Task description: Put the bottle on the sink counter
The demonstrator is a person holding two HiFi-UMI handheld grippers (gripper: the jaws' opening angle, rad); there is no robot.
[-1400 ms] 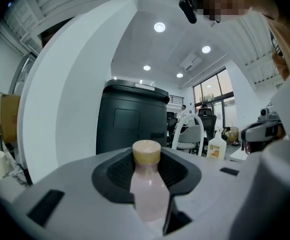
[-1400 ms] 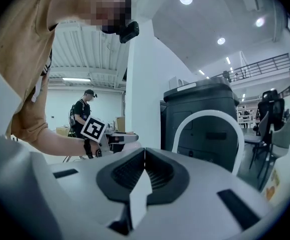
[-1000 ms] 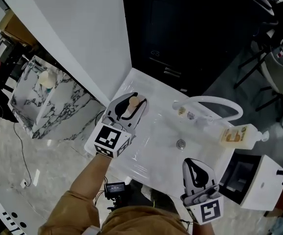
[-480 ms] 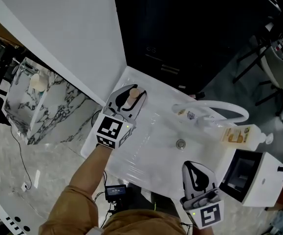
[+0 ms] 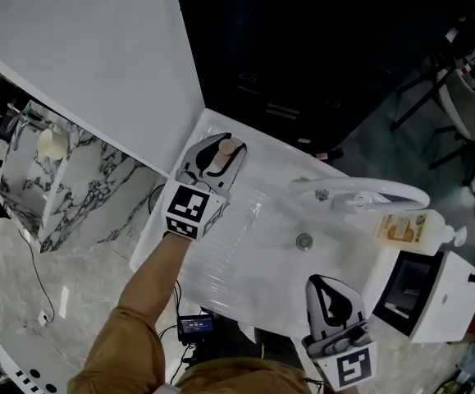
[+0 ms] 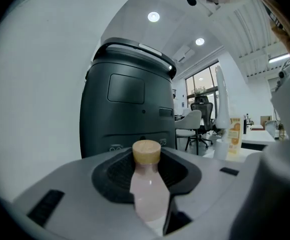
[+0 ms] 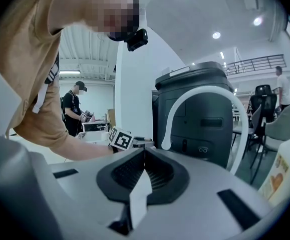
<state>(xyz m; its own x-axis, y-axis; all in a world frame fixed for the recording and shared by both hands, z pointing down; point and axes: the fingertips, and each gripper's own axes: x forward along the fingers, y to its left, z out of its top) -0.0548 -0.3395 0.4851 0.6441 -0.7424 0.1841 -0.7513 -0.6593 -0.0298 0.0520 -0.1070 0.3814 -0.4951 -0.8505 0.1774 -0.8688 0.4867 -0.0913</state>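
The jaws of the left gripper (image 6: 146, 155) are partly closed and clamped on the small clear bottle with a tan cork-coloured cap (image 6: 147, 184). It stands upright between the pads, neck and cap rising above them, filled with a milky pale pink liquid. I see no label on it. From the head view, the bottle is held over the far left corner of the white sink surface (image 5: 221, 269); I cannot tell if its base touches.

The jaws of the right gripper (image 7: 144, 151) are pressed together with nothing between them. It hangs at the near right edge of the surface, well apart from the left one. Each gripper's cube shows a black-and-white square marker, not lettering.

Further out, the white basin has a round metal drain (image 5: 303, 240) in its middle, and a white arched faucet (image 5: 376, 192) curves over its far right side. Just right of the faucet lies a pale plastic pump bottle with an orange-yellow label (image 5: 407, 226); the print is too small for me to read, and I cannot tell how full it is. Near it on the right is a white box with a dark opening (image 5: 422, 294). A large dark grey machine (image 6: 127, 109) stands beyond the sink, and its small front markings are unreadable.
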